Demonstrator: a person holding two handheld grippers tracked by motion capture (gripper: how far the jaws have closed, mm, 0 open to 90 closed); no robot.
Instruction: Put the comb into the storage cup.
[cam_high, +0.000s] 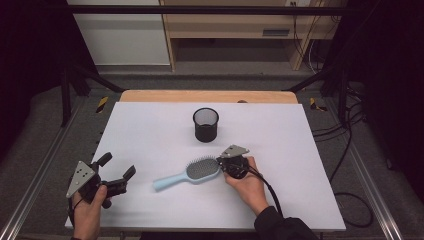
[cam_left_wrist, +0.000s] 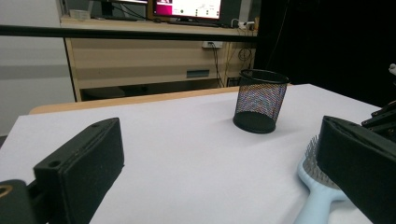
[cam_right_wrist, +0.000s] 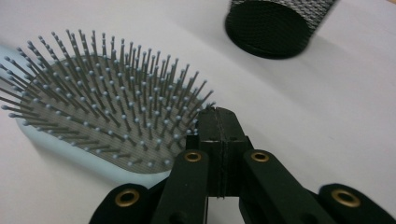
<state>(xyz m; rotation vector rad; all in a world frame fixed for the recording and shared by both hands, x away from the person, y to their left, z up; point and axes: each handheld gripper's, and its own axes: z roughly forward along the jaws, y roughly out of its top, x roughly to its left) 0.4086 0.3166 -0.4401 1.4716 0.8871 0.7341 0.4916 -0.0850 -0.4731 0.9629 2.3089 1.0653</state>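
A light blue hairbrush (cam_high: 192, 173) lies bristles up on the white table, its handle pointing to the lower left. My right gripper (cam_high: 221, 162) is at the right end of the brush head, jaws pressed together with nothing between them. In the right gripper view the joined tips (cam_right_wrist: 217, 116) sit against the rim of the brush head (cam_right_wrist: 93, 107), among the outer bristles. My left gripper (cam_high: 118, 166) rests at the table's front left, open and empty. In its own view the jaws (cam_left_wrist: 222, 140) frame the bare table, with the brush (cam_left_wrist: 317, 186) partly hidden behind the right jaw.
A black mesh cup (cam_high: 205, 125) stands upright behind the brush, seen also in the left gripper view (cam_left_wrist: 260, 100) and the right gripper view (cam_right_wrist: 275, 23). The white sheet (cam_high: 150, 125) covers the table up to a wooden strip (cam_high: 207, 96) at the back. Cables trail at the right.
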